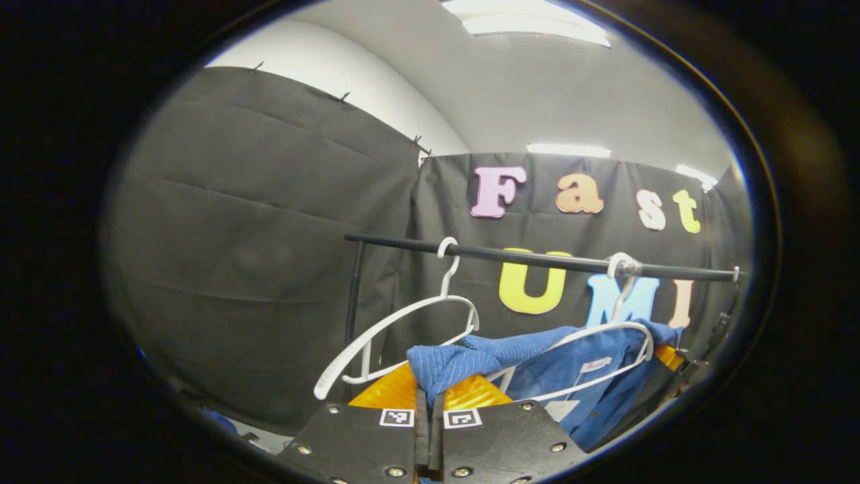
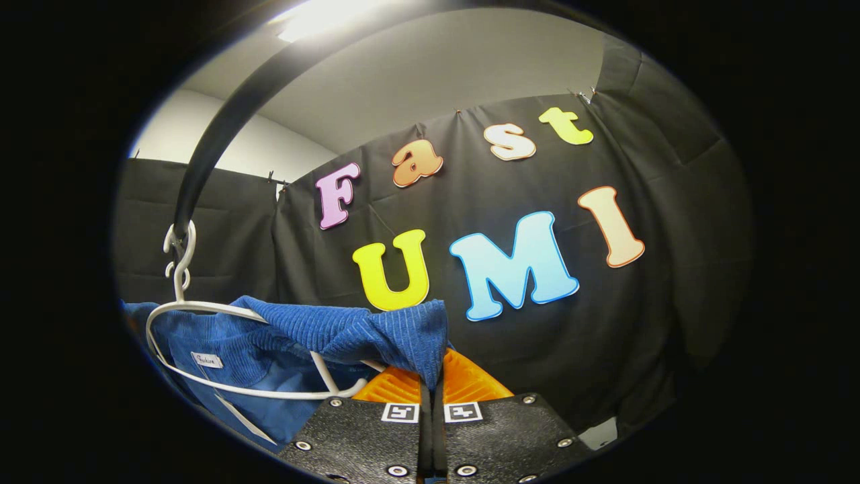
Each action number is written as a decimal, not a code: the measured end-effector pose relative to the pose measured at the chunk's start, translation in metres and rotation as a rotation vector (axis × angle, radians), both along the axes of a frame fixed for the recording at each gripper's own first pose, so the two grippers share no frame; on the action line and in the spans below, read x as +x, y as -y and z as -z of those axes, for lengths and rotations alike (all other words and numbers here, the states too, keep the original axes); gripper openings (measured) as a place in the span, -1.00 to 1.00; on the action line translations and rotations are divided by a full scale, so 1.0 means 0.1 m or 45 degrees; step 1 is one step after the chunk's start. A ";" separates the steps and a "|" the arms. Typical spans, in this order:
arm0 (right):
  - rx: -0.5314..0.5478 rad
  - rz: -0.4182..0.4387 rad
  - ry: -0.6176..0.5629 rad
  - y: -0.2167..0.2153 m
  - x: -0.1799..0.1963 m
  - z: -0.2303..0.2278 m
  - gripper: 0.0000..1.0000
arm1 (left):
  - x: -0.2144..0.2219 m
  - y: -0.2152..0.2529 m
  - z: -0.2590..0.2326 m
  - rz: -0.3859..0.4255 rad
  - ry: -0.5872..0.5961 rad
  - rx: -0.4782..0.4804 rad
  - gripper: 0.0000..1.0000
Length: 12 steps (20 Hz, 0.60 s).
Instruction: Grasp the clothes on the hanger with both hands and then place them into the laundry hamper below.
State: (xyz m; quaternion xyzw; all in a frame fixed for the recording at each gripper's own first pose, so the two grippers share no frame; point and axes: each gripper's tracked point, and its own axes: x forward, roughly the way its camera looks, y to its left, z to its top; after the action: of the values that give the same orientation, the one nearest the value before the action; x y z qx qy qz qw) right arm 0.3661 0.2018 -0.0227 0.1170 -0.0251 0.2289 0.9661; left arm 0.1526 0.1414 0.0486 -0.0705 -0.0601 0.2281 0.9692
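Observation:
A blue ribbed garment hangs on a white hanger from the black rail. My left gripper is shut on one shoulder of the garment, pulled off the hanger's end. In the right gripper view the same blue garment drapes over its white hanger, which hooks on the rail. My right gripper is shut on the other shoulder, drawn out to the right of the hanger.
An empty white hanger tilts on the rail to the left of the garment's hanger. The rail's black upright post stands at the left end. Black cloth walls close in behind.

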 end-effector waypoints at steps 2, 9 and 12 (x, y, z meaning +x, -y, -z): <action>-0.003 0.009 0.022 0.00 0.00 -0.02 -1.00 | 0.04 -0.05 -0.03 0.012 -0.013 0.060 -1.00; -0.035 0.069 0.094 0.05 0.09 -0.05 -1.00 | 0.14 -0.25 0.02 0.122 -0.053 0.090 -1.00; -0.054 0.087 0.161 0.06 0.15 -0.14 -1.00 | 0.21 -0.44 0.09 0.130 -0.056 0.007 -0.99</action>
State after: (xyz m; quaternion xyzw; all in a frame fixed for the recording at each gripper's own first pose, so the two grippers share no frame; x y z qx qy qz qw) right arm 0.3809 0.1963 -0.0092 0.0808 -0.0851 0.2030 0.9721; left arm 0.1731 0.1855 0.0400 -0.0657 -0.0358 0.1795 0.9809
